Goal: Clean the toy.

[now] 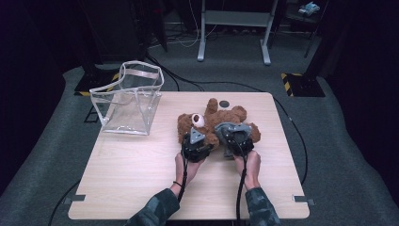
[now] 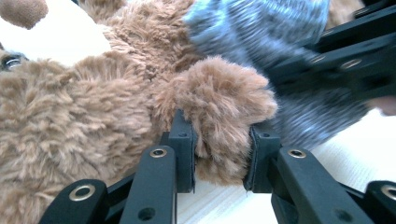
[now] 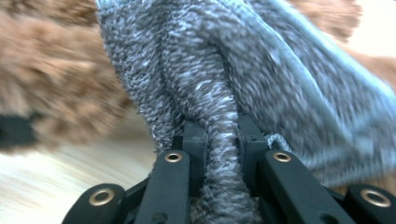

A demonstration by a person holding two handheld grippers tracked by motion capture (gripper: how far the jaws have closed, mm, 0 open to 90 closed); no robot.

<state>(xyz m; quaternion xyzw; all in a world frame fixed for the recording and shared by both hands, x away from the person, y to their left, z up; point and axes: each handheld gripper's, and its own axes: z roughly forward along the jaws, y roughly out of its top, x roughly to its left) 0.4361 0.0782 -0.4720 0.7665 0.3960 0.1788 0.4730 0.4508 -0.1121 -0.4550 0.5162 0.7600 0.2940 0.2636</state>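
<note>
- The brown plush teddy bear lies on its back near the middle of the pale wooden table, its cream muzzle turned up and one limb raised towards the far edge.
- A grey-blue knitted garment sits on the bear's body; in the high view it is hidden under the two grippers.
- The left gripper is down at the bear's near side, by the head. Its jaws are clamped on one furry brown paw, a pad pressed into the fur on each side, with the paw bulging above them.
- The right gripper is just beside it, over the bear's belly. Its jaws are almost fully closed and pinch a bunched fold of the grey-blue knit, which rises between the pads and spreads out above.
- The left gripper view shows the paw grip close up, along with the bear's muzzle, brown nose and one eye at the upper left, and the black jaws of the other gripper at the upper right against the knit.
- The right gripper view shows the weave of the knit and the pinch, with blurred brown fur behind.
- The high view alone gives the layout: both hands come from the near edge in camouflage-patterned sleeves, and cables trail back from the grippers.
- A clear plastic bag with a pale trimmed rim stands open at the table's far left corner, well apart from the bear.
- A small dark round disc lies on the table just beyond the bear.
</note>
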